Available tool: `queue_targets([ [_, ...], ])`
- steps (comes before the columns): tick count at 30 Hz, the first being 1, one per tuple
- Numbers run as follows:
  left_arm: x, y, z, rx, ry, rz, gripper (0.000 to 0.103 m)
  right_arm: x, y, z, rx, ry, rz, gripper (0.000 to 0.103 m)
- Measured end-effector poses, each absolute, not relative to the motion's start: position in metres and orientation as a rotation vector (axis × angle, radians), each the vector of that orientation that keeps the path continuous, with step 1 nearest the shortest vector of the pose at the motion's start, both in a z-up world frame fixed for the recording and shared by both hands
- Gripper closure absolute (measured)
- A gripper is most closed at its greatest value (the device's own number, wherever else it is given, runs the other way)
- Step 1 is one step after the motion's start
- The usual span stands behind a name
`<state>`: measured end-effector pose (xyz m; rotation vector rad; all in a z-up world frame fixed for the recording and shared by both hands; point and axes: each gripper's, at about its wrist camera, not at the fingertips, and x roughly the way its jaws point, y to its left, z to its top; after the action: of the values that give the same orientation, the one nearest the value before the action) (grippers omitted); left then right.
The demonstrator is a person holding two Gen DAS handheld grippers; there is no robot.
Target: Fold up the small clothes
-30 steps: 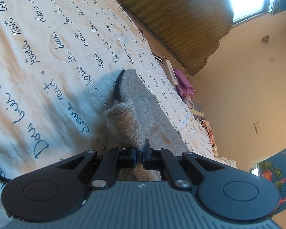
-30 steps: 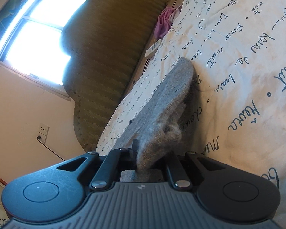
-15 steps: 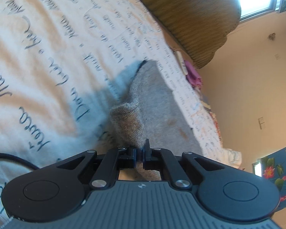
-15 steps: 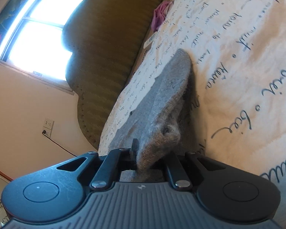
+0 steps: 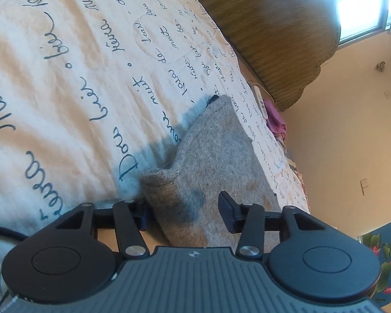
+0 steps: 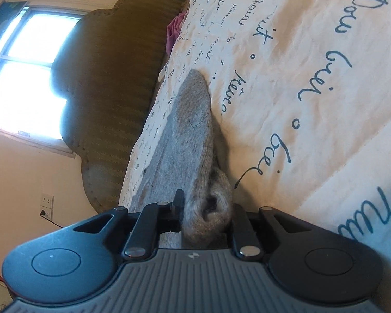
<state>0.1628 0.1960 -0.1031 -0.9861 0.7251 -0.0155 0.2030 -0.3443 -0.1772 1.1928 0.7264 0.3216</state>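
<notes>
My left tool [image 5: 186, 212] stood with its two fingers spread wide apart, and it had hold of nothing. The grey knitted garment [image 5: 216, 161] lay between those fingers, its bunched near end just beside the left-hand finger [image 5: 143, 215], while the right-hand finger [image 5: 226, 212] sat over the cloth; whether either one touched the wool I could not tell. From the tool the garment ran away across the bed cover [image 5: 65, 91], a cream sheet printed with dark blue handwriting, and its far rounded end pointed toward the brown headboard [image 5: 260, 26].

My right tool [image 6: 204, 215] was nearly closed and gripped the same garment [image 6: 193, 135]. A thick rolled end of the wool was pinched between its fingers, bulging out past the finger [image 6: 179, 203] on the headboard side. Beyond the tool the cloth stretched over the bed cover [image 6: 312, 78] and narrowed toward the headboard [image 6: 112, 91].

Near the headboard, at the edge of the bed, a pink cloth [image 6: 173, 32] lay in a heap, with a white power strip [image 5: 259, 100] just beside it. A bright window [image 6: 26, 73] stood behind the headboard.
</notes>
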Motion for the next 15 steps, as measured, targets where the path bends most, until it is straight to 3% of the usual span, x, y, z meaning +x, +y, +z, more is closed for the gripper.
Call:
queue_targets([
  [1,0.165,0.194,-0.103,-0.978,0.736,-0.005,0.070,0.206,-0.344,-0.179,1.210,0.725,0.320,0.089],
  [2,0.169,0.194,-0.104,-0.974,0.763,0.001,0.099,0.208,-0.343,-0.181,1.228,0.726,0.309,0.089],
  [4,0.167,0.194,-0.104,-0.978,0.766,0.023,0.098,0.210,-0.344,-0.182,1.259,0.723,0.311,0.097],
  [15,0.130,0.191,-0.043,-0.915,0.686,-0.089,0.099,0.187,-0.346,-0.139,1.210,0.640,0.436,0.099],
])
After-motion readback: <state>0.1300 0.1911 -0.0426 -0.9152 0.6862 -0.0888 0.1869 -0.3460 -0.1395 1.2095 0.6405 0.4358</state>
